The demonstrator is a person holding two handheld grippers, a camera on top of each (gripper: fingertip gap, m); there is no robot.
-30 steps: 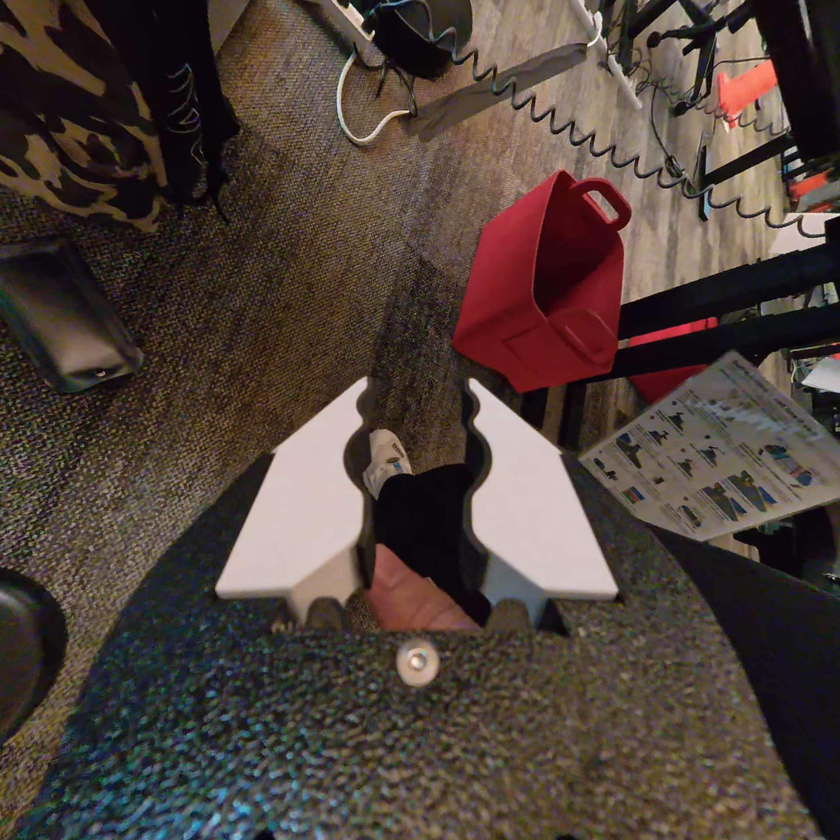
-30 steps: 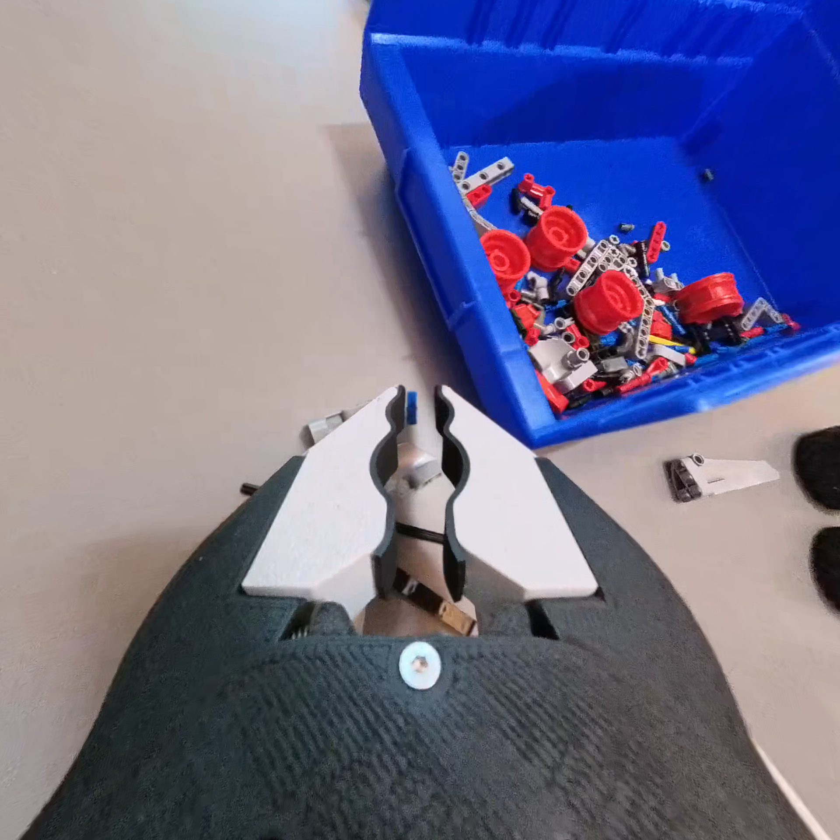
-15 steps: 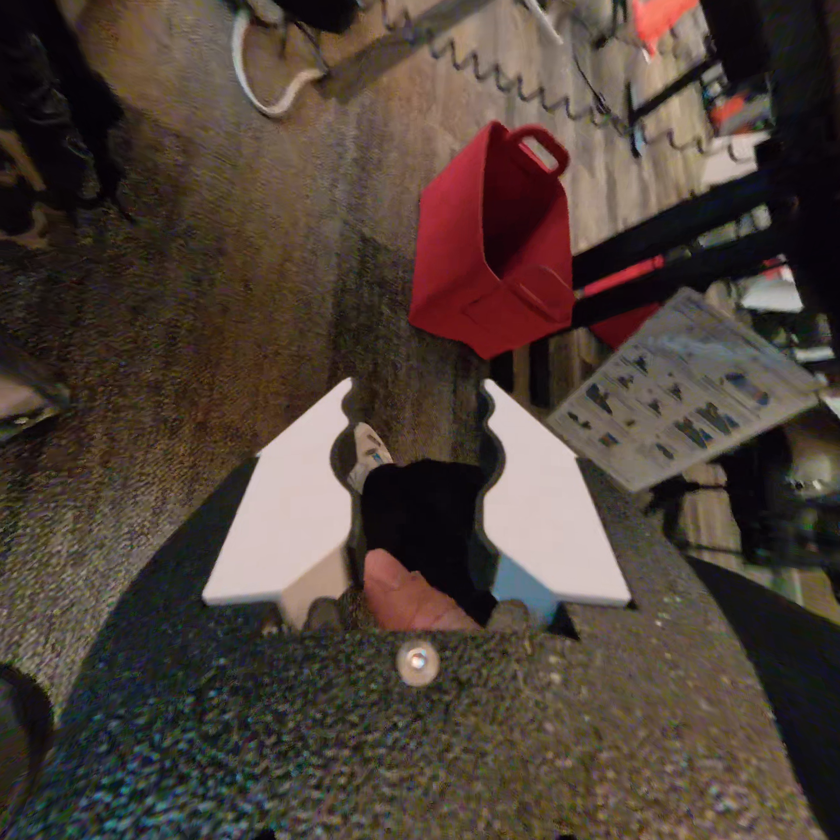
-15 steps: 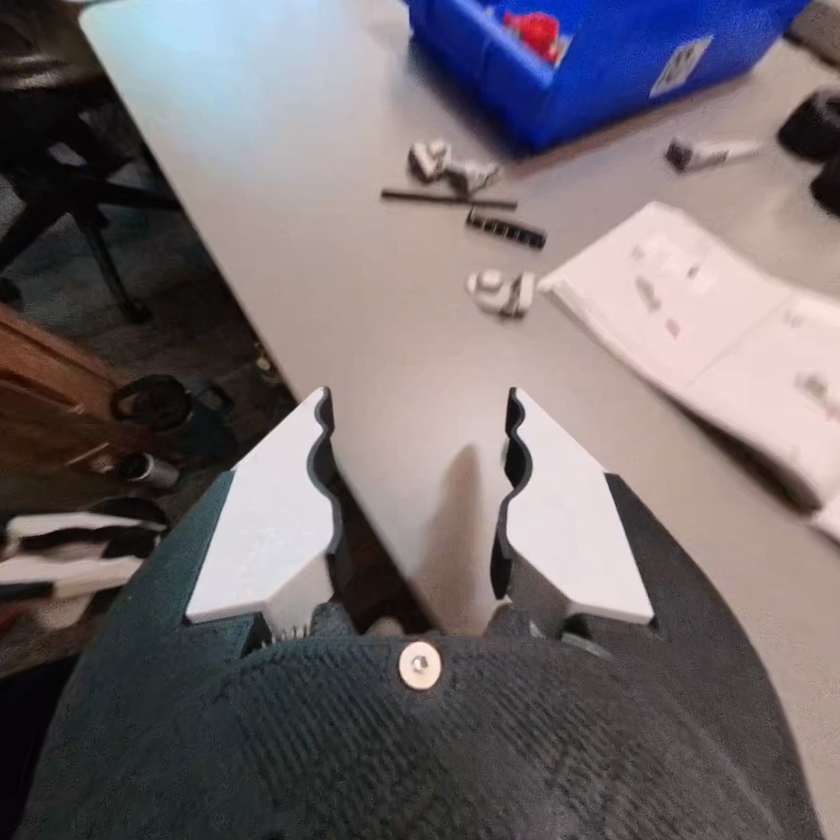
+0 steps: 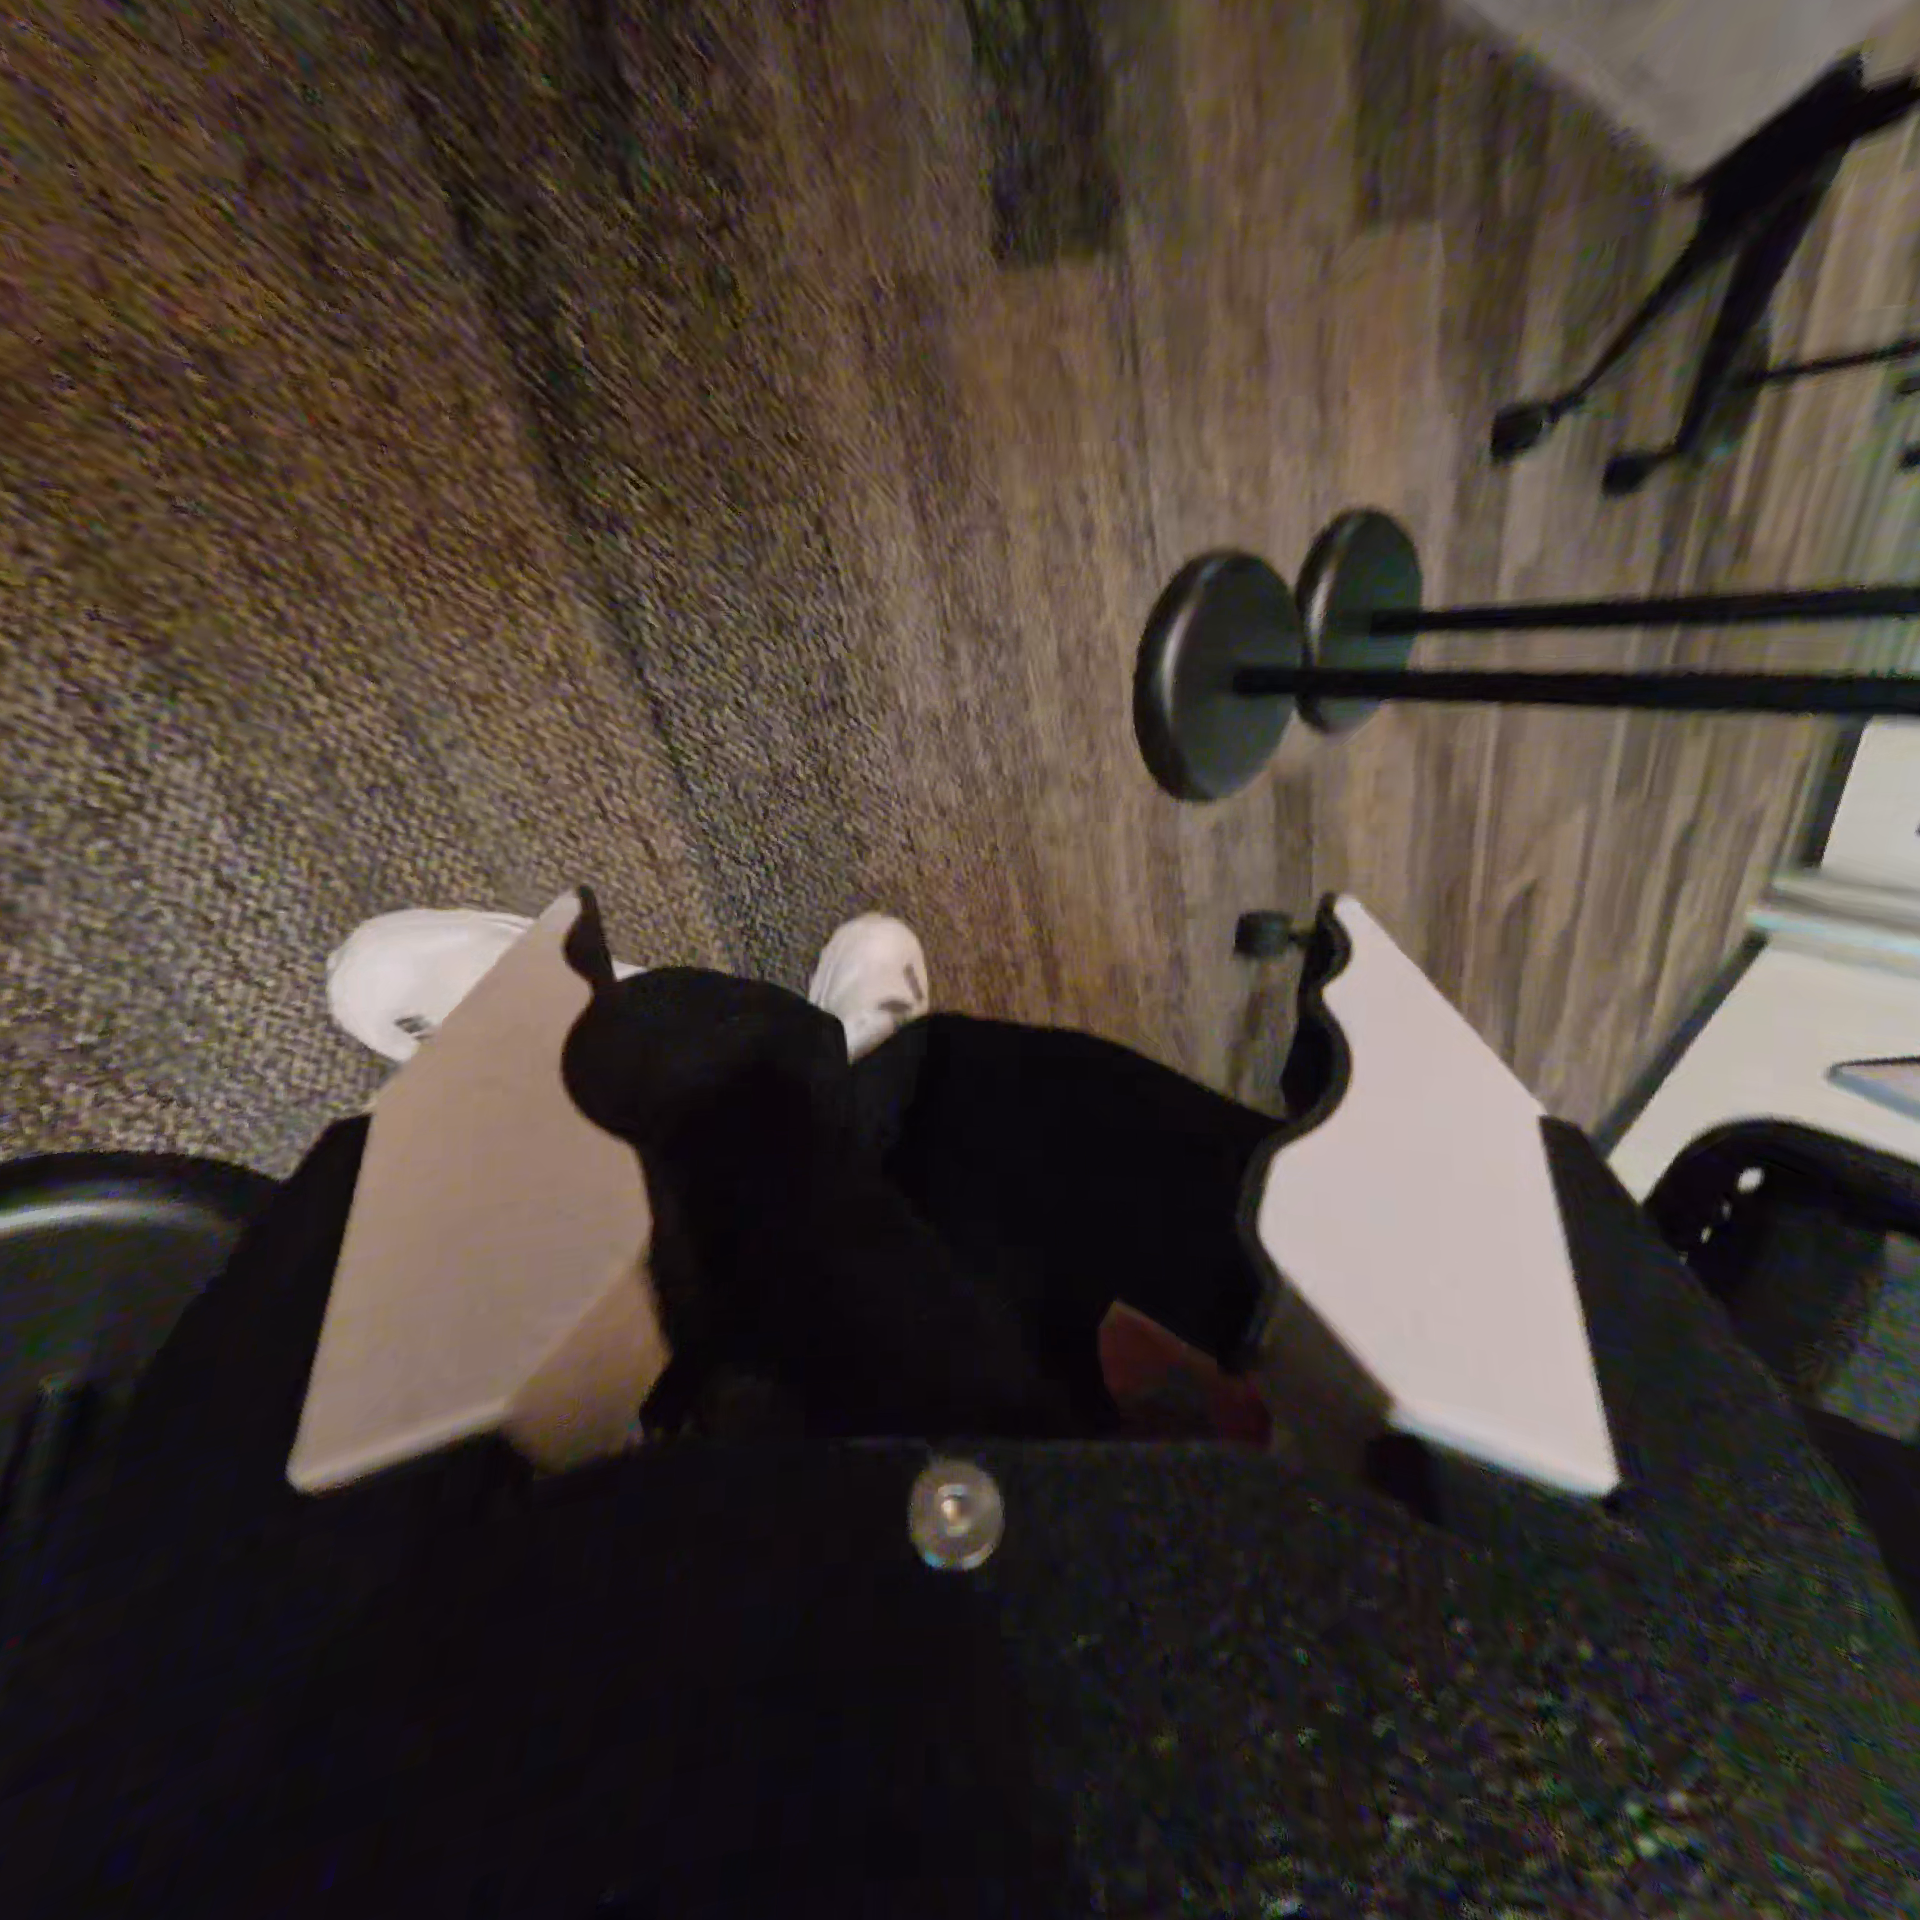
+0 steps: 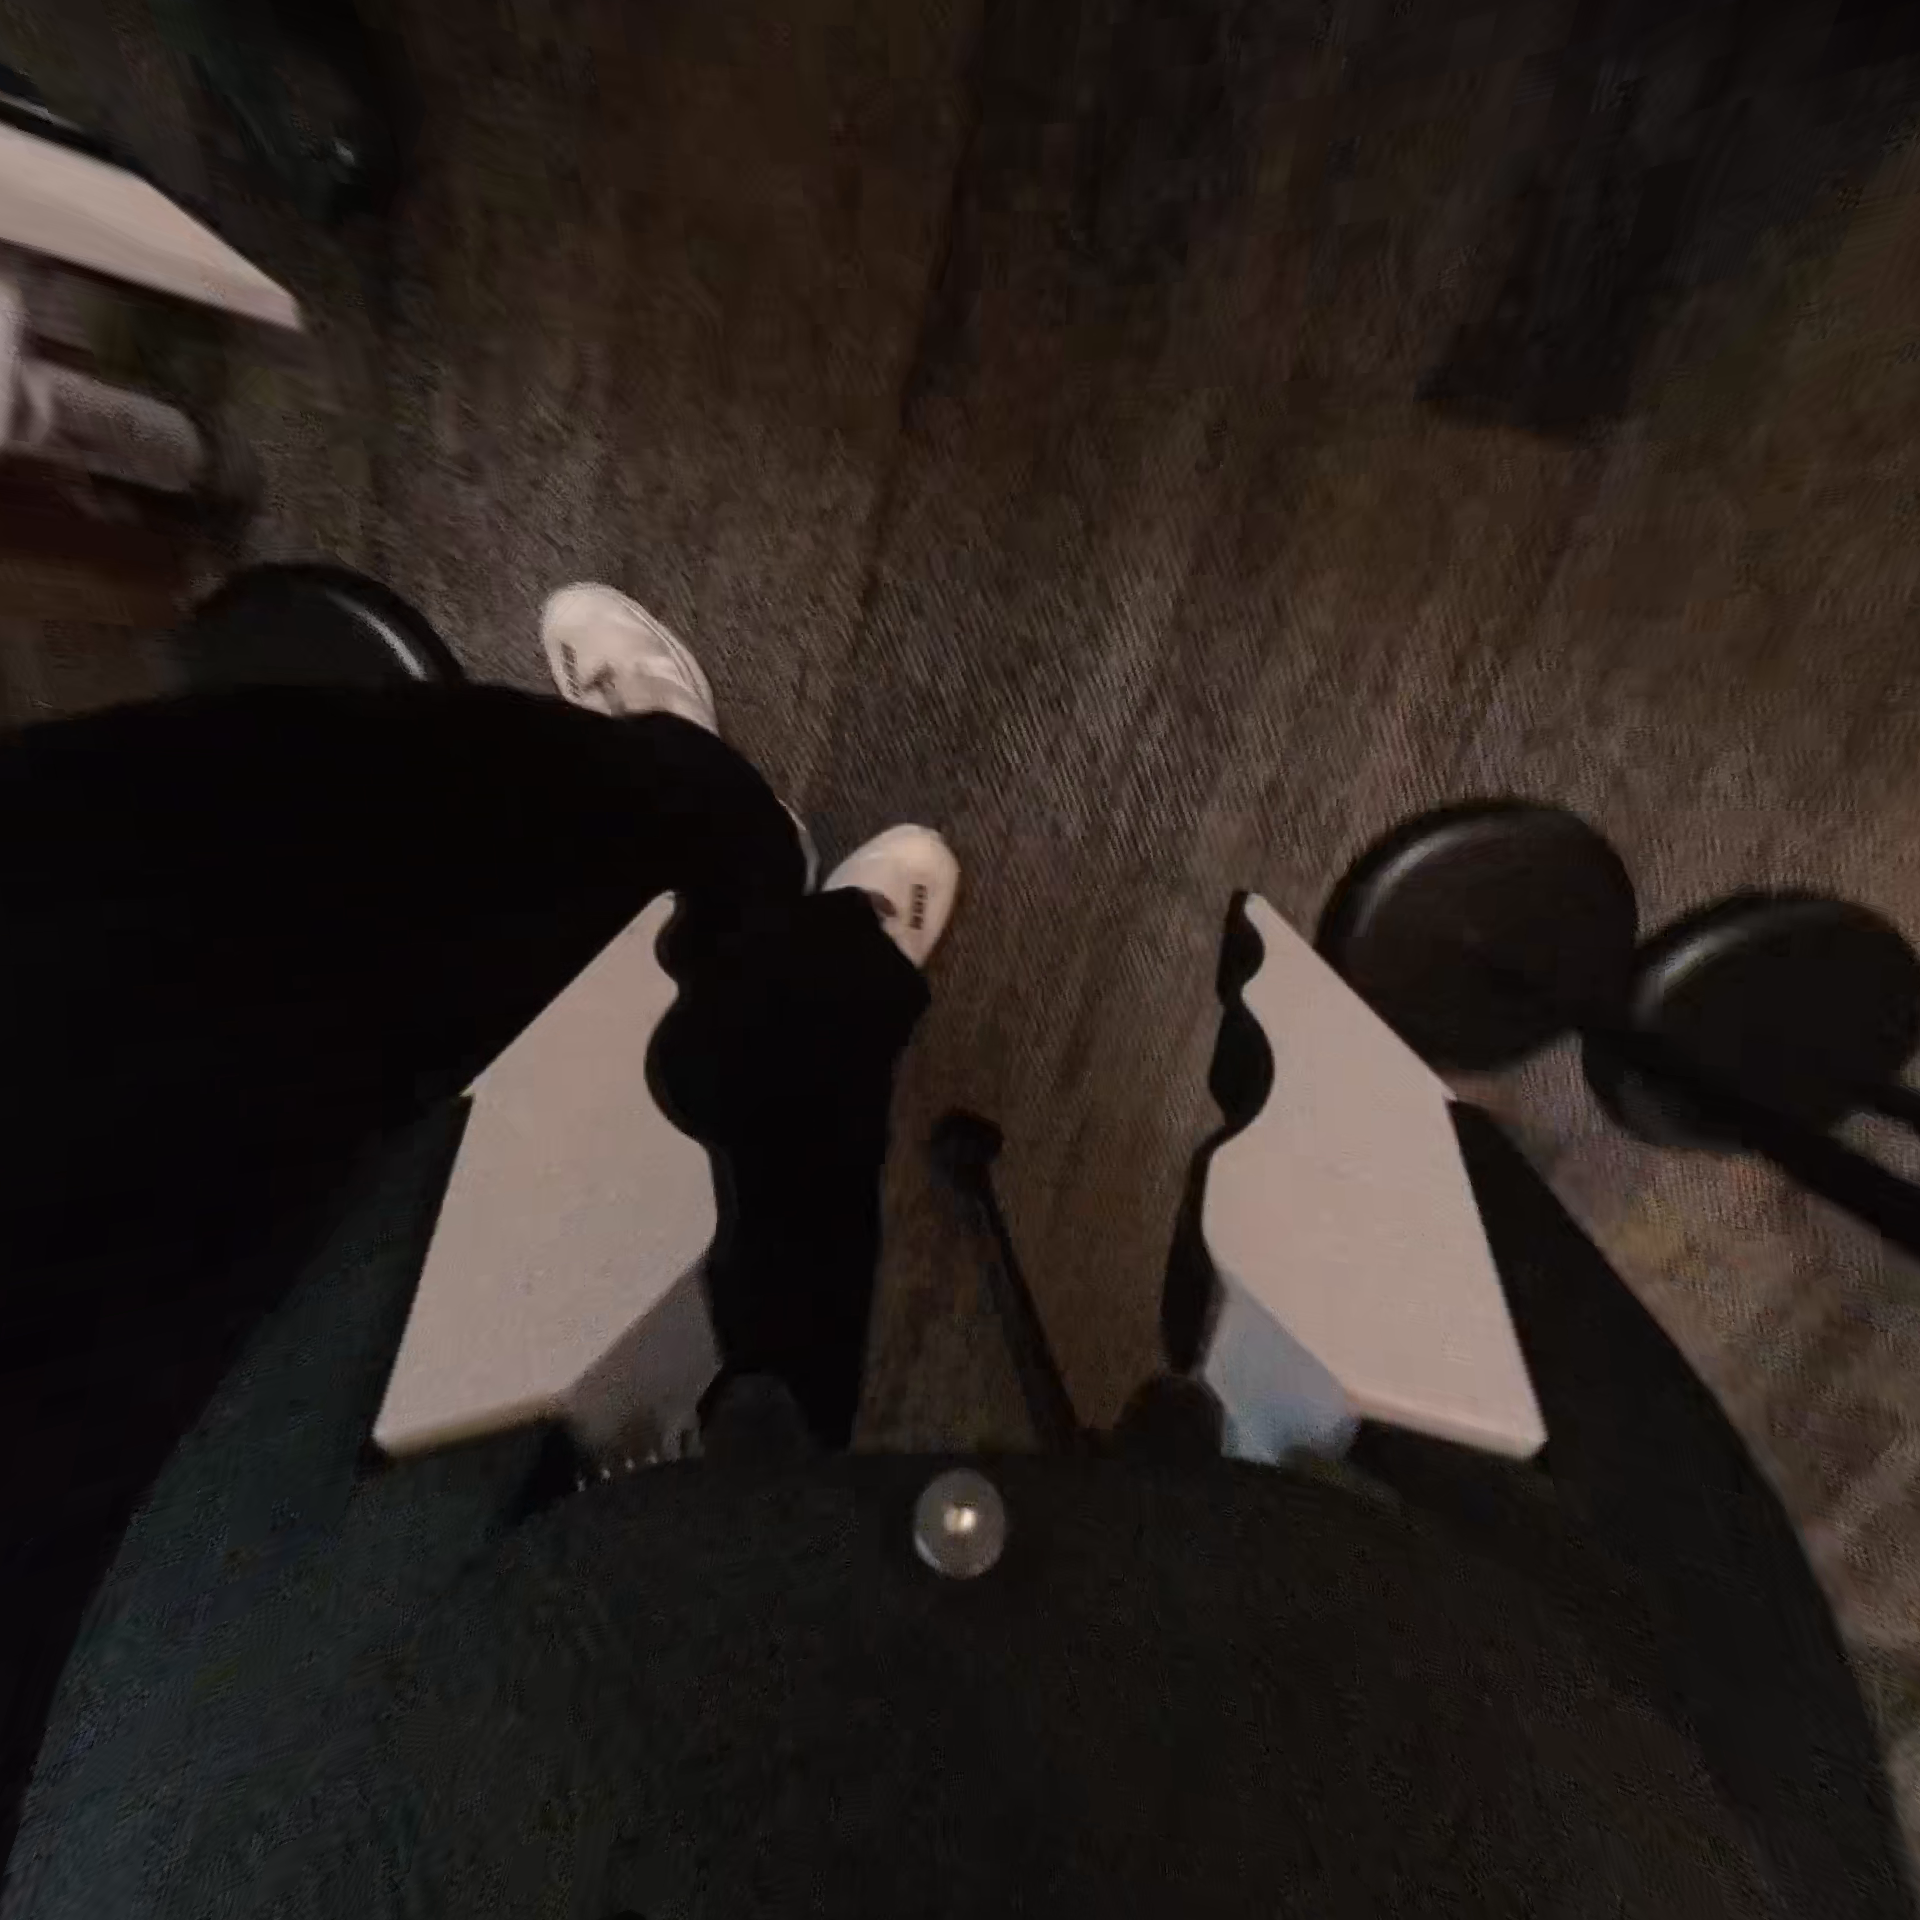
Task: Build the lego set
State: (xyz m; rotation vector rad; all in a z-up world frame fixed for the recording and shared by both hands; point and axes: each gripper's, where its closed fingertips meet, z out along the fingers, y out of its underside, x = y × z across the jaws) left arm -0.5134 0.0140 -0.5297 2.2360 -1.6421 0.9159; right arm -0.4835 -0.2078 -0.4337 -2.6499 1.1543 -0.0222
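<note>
A: Pose of both tools, please.

B: Both point down at the carpet (image 5: 436,582). The left tongs (image 5: 956,925) are released, jaws spread wide with nothing between them. The right tongs (image 6: 956,914) are likewise released and empty. Each hangs over the person's dark trouser legs (image 5: 935,1174).

A: Take the carpet as reference. What stands on it, largest first?

B: The trouser legs, seen from above. Then two round black stand bases (image 5: 1221,675), side by side on the carpet, each with a thin black pole running off to the right edge of the left view. Then two white shoes (image 5: 873,971) on the carpet, poking out past the trouser hems.

A: Differences between the views?

B: The left view alone shows a black chair base with castors (image 5: 1704,312) at the far upper right of the carpet, a pale worktop edge (image 5: 1766,1049) at the right, and a small reddish patch (image 5: 1164,1371) between the jaws near the tool body; I cannot tell what it is. The right view alone shows a thin black rod (image 6: 997,1257) over the carpet between the jaws, and a pale slab (image 6: 135,239) at upper left, heavily blurred.

A: The lego set?

B: Not in either view. Its position cannot be reported.
</note>
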